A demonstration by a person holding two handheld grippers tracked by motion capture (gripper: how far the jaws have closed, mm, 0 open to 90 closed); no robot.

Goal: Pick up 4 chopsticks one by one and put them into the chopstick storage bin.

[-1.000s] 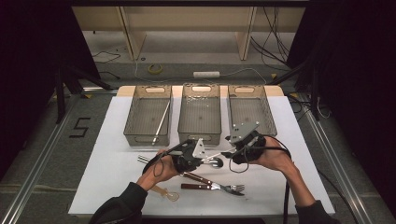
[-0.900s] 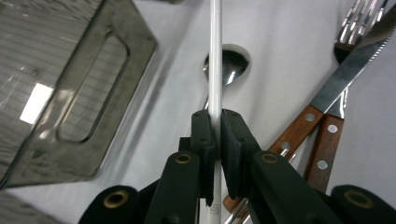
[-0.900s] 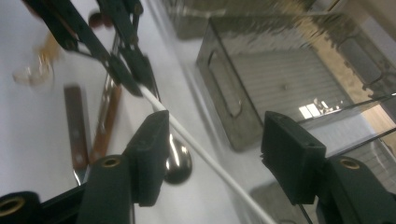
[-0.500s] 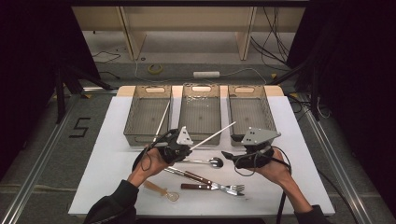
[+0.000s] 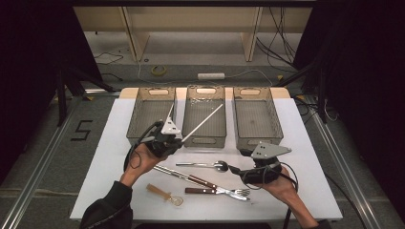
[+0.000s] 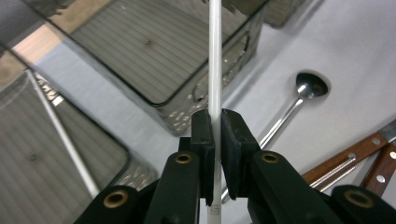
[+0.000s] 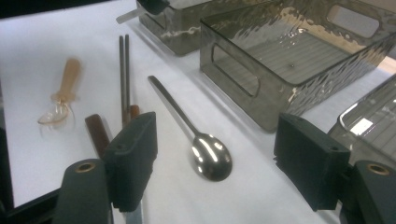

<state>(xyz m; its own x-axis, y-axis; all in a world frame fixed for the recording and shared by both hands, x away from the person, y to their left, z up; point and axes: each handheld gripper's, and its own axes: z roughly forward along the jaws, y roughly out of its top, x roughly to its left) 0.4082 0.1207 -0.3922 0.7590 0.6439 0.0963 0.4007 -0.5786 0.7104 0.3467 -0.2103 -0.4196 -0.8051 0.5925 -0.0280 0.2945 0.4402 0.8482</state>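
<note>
High view: white table (image 5: 305,157), 3 grey bins in a row along its far edge, loose cutlery near the front edge.
Bins: left bin (image 5: 150,114) already holds 1 white chopstick (image 5: 169,113); middle bin (image 5: 205,119) and right bin (image 5: 255,119) look bare.
Left claw (image 5: 177,142): clamped on a second white chopstick (image 5: 203,123), just in front of the left and middle bins.
Chopstick axis: runs from the jaws up and right, its free end over the middle bin; the left bin lies beside it to the left.
Right claw (image 5: 232,168): jaws apart, just been opening, nothing between them.
Spoon (image 5: 203,165): flat on the table, just left of the right claw, bowl toward it, handle pointing away left.
Nearer hand: right, for the spoon.
Remainder: wood-handled forks (image 5: 217,190), small wooden-handled spoon (image 5: 165,194).
</note>
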